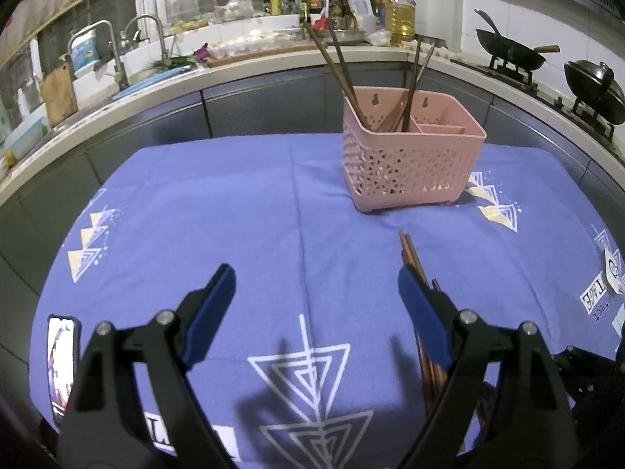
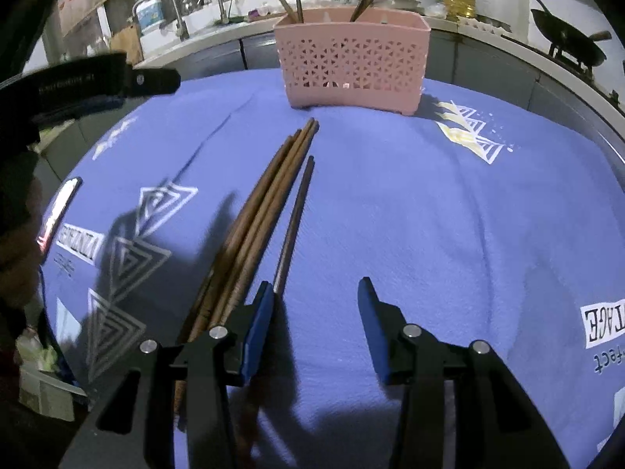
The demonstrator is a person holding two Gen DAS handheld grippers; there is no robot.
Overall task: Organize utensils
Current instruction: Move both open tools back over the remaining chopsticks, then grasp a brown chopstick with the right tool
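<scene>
A pink perforated utensil basket stands on the blue tablecloth with several brown chopsticks upright in its left compartment. It shows at the far middle in the right wrist view. Several brown chopsticks lie on the cloth in a bundle, pointing toward the basket. My right gripper is open and empty, its left finger beside the near ends of the chopsticks. My left gripper is open and empty above the cloth; the chopsticks lie under its right finger.
A phone with a lit screen lies at the cloth's left edge. Behind the table runs a counter with a sink, bottles and woks on a stove. The left gripper's body shows at the upper left of the right wrist view.
</scene>
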